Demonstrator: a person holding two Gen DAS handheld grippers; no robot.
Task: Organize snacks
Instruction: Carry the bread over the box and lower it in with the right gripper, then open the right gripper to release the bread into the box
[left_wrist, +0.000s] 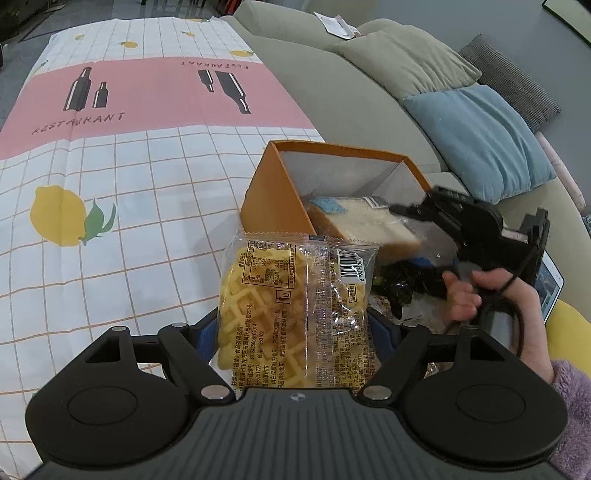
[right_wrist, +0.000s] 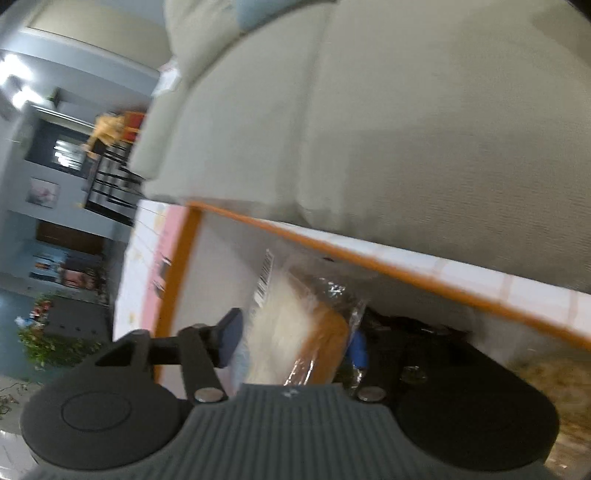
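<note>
The left claw (left_wrist: 295, 328) grips a clear bag of yellow snacks (left_wrist: 288, 314) above the checked counter (left_wrist: 129, 166), just before the orange box (left_wrist: 273, 184). The right claw (right_wrist: 291, 339) stands open around a wrapped bread slice (right_wrist: 295, 332) lying inside that box, pads apart from it.

The box (left_wrist: 271, 192) stands at the table's (left_wrist: 110, 221) right edge, beside the sofa (left_wrist: 351, 110), with the wrapped bread (left_wrist: 369, 225) in it.

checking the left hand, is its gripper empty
No, the left gripper is shut on a clear packet of yellow snacks.
</note>
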